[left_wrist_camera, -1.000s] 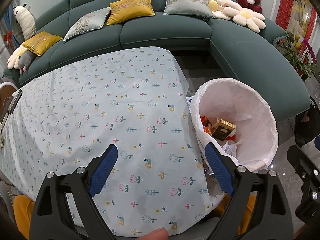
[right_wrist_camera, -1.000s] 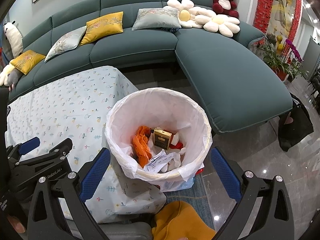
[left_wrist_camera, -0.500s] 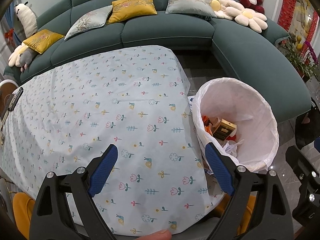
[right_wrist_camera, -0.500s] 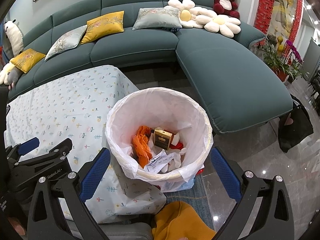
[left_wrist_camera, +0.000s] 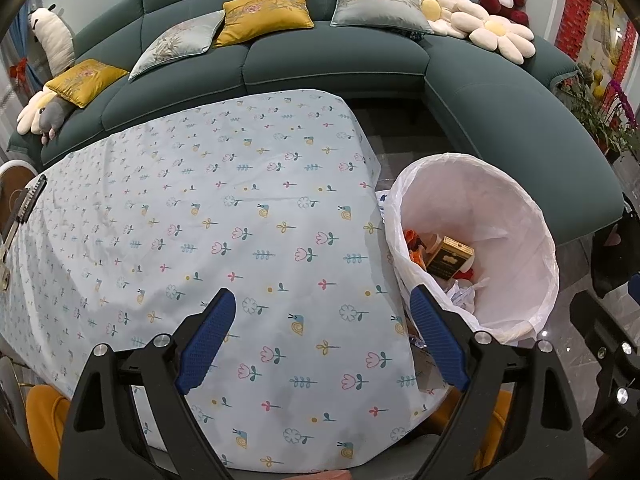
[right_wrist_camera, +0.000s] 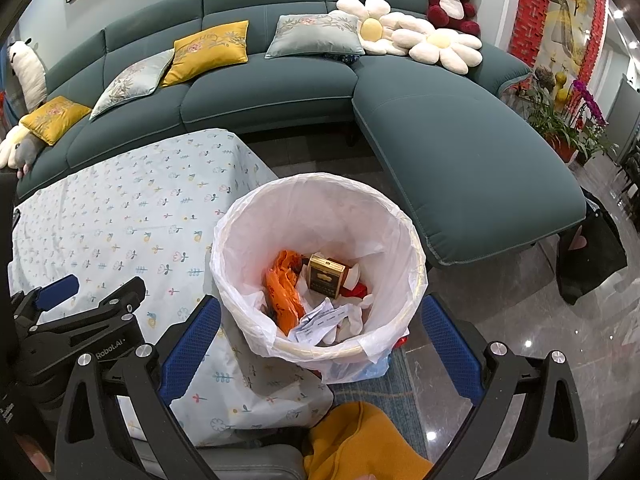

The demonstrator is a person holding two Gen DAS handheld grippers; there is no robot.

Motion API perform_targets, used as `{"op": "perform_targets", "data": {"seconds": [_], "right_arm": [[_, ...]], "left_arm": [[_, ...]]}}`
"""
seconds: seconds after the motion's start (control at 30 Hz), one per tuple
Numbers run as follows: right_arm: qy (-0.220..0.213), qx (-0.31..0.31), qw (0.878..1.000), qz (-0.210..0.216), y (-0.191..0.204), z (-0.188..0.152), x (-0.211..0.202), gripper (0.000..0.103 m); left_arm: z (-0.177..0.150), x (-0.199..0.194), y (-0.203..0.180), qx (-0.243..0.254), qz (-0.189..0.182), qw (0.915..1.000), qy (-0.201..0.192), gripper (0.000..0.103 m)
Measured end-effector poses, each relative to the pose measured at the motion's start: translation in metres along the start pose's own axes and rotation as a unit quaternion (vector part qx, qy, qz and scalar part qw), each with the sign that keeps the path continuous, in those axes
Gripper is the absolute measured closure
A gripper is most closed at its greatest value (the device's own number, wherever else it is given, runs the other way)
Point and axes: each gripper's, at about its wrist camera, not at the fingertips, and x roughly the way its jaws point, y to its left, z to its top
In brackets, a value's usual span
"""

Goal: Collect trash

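I'm holding my right gripper (right_wrist_camera: 320, 332) spread wide and empty over the trash bin (right_wrist_camera: 416, 248); left gripper (left_wrist_camera: 320, 332), also spread and empty, hovering over the tablecloth (left_wrist_camera: 240, 200). Trash (right_wrist_camera: 324, 276) is sitting inside the bin, tabletop showing none, so I'm judging collection basically done.

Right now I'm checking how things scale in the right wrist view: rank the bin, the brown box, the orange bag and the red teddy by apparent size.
Largest to smallest:
1. bin
2. red teddy
3. orange bag and brown box: too alike to rank.
The teddy sits far back, so it is probably really bigger than it looks.
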Motion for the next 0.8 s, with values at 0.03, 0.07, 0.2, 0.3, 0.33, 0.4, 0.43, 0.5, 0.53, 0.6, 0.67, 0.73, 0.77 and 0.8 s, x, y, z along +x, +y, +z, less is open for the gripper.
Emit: {"op": "perform_targets", "data": {"seconds": [0.03,0.07,0.2,0.3,0.33,0.4,0.43,0.5,0.53,0.6,0.67,0.73,0.77,0.8], "right_arm": [[0.000,0.000,1.000,0.000,0.0000,-0.0007,0.0001,0.007],[0.000,0.000,1.000,0.000,0.0001,0.0000,0.0001,0.007],[0.001,-0.001,1.000,0.001,0.0003,-0.0005,0.0002,0.007],[0.001,-0.004,1.000,0.000,0.0002,-0.0004,0.0013,0.007],[0.001,-0.004,1.000,0.000,0.0003,-0.0003,0.0016,0.007],[0.001,-0.003,1.000,0.000,-0.0001,-0.0006,0.0019,0.007],[0.002,-0.003,1.000,0.000,-0.0006,-0.0003,0.0019,0.007],[0.002,-0.003,1.000,-0.001,-0.0018,-0.0004,0.0016,0.007],[0.003,-0.003,1.000,-0.002,-0.0022,-0.0009,0.0018,0.007],[0.003,-0.003,1.000,-0.002,-0.0041,-0.0021,0.0025,0.007],[0.004,-0.002,1.000,-0.002,-0.0055,-0.0028,0.0028,0.007],[0.005,-0.001,1.000,-0.003,-0.0063,-0.0037,0.0033,0.007],[0.005,-0.001,1.000,-0.003,-0.0066,-0.0035,0.0035,0.007],[0.005,-0.001,1.000,-0.003,-0.0066,-0.0034,0.0037,0.007]], "left_arm": [[0.0000,0.0000,-0.0001,0.000,0.000,1.0000,0.000,0.018],[0.0000,-0.0002,-0.0002,0.000,-0.001,1.0000,0.001,0.018],[-0.0003,-0.0009,-0.0007,0.002,0.001,1.0000,-0.002,0.018],[-0.0001,-0.0024,-0.0019,0.001,0.006,1.0000,-0.004,0.018],[-0.0002,-0.0026,-0.0022,0.001,0.006,1.0000,-0.005,0.018],[-0.0004,-0.0029,-0.0030,0.003,0.006,1.0000,-0.005,0.018],[-0.0006,-0.0030,-0.0032,0.004,0.006,1.0000,-0.006,0.018],[-0.0011,-0.0030,-0.0037,0.007,0.007,0.9999,-0.006,0.018],[-0.0014,-0.0029,-0.0039,0.008,0.007,0.9999,-0.006,0.018],[-0.0019,-0.0028,-0.0045,0.009,0.007,0.9999,-0.006,0.018],[-0.0019,-0.0029,-0.0049,0.009,0.007,0.9999,-0.006,0.018],[-0.0021,-0.0031,-0.0054,0.011,0.008,0.9999,-0.007,0.018],[-0.0020,-0.0028,-0.0054,0.012,0.008,0.9999,-0.007,0.018],[-0.0022,-0.0023,-0.0058,0.011,0.007,0.9999,-0.005,0.018]]}}
